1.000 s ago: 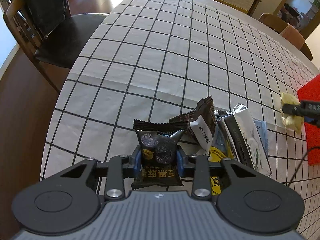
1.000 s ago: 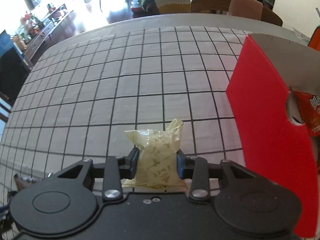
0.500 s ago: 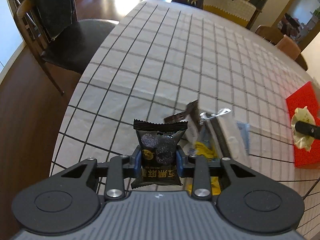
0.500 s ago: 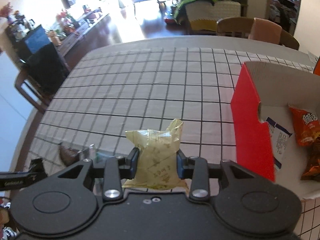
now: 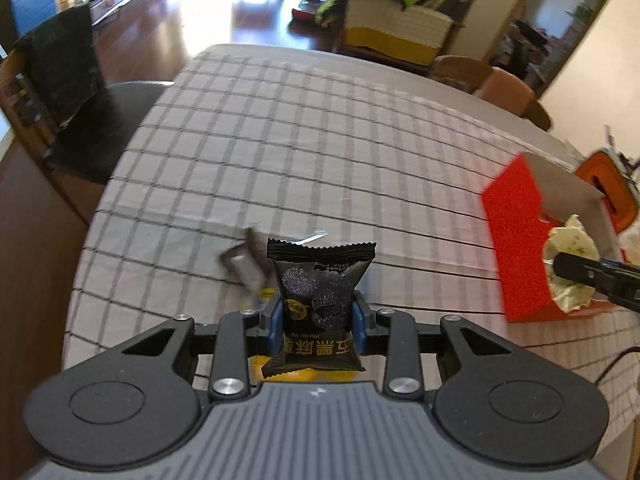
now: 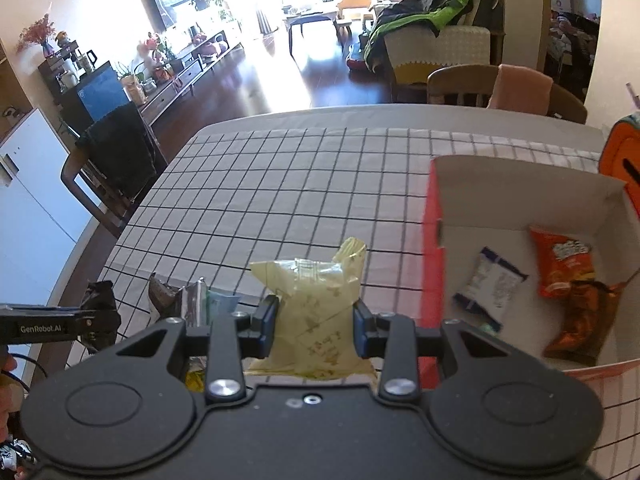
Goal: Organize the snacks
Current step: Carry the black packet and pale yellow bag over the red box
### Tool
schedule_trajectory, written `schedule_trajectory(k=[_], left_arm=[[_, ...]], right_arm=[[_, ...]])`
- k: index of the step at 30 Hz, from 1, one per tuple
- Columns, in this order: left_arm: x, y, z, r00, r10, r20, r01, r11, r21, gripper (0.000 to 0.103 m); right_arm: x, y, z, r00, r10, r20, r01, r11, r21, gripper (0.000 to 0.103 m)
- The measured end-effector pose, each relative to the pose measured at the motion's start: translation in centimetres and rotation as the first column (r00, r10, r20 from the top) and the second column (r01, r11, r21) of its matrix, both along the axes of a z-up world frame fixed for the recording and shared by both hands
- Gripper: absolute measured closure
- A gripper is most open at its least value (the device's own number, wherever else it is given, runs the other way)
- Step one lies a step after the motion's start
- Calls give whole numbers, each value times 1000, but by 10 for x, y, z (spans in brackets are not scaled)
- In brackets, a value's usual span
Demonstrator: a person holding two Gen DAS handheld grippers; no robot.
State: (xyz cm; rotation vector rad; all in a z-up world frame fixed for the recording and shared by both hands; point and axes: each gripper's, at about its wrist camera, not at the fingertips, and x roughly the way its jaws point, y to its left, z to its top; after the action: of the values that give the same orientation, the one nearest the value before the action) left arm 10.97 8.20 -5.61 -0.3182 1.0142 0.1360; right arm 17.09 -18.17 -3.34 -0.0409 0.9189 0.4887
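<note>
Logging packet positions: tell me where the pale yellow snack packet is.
The pale yellow packet is pinched between the right gripper fingers, held above the checked tablecloth just left of the red box.

The left gripper pinches a black snack packet upright between its blue pads, above the checked tablecloth. At the right edge, the right gripper clamps a pale yellow packet by the red box
</note>
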Motion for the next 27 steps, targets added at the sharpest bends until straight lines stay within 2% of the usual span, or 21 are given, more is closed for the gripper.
schedule_trajectory(k=[13,27], left_arm=[[48,-105,24,986,-159,54,161,987,-17,71],[109,-218,34,950,-307,56,305,951,45,71]], right_arm=[[26,-78,7,995,-94,46,94,996,-9,67],[55,-154,-6,982,-183,41,184,982,-36,67]])
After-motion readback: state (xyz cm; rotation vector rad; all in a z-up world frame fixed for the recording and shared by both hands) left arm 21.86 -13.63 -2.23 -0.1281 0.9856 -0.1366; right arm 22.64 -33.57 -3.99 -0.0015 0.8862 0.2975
